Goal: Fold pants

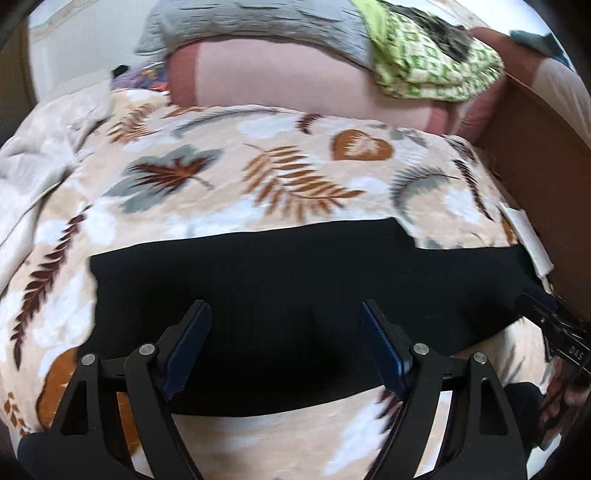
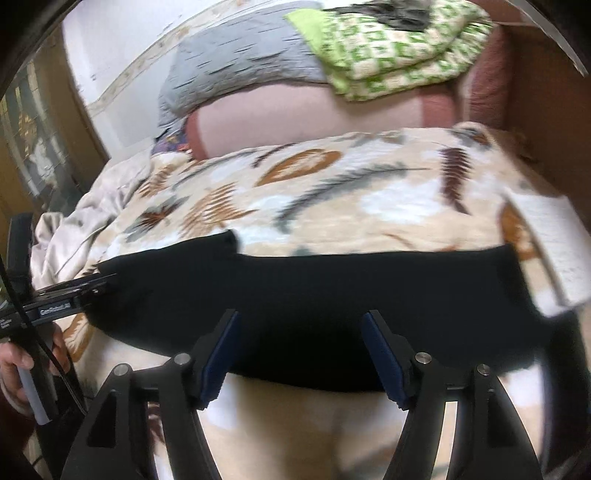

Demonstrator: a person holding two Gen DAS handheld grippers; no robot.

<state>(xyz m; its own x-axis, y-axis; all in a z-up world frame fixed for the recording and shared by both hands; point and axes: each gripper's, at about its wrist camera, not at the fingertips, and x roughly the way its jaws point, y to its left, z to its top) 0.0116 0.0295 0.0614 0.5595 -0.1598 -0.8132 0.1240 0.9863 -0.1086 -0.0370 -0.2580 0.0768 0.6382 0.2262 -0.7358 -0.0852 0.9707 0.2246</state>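
**Two grippers open, pants flat on bed, between folds**

Left wrist view: left gripper (image 1: 282, 314) jaws spread wide, nothing between the pads, just hovering over the pants (image 1: 258, 266). The pants are a black band lying flat across the leaf-print blanket (image 1: 229, 166) on the bed, long axis running left to right, near edge curving just under the fingers. Far edge has a step near the right, so it looks like one layer is already laid over another; can't confirm how many layers. Right gripper (image 1: 535, 306) shows at the right edge, over the pants' right end; its jaw state isn't readable from here. Pink pillow (image 1: 280, 81), grey cloth (image 1: 258, 26) and green checked cloth (image 1: 436, 62) are well apart at the head of the bed.

Right wrist view: right gripper (image 2: 299, 321) is also open, a bit narrower than the left, nothing held. Pads sit over the near edge of the pants (image 2: 332, 288), not pinching. Left gripper (image 2: 88, 284) is at the left edge, over the pants' left end. A white paper (image 2: 554, 243) lies beside the right end.

Judgement: a lengthwise fold is probably done and released; both hands are free. The next move calls for each gripper to pinch one end through all layers, lift together, and carry it over the other end, keeping the edges square. Frames are blurry, so alignment is hard to check.
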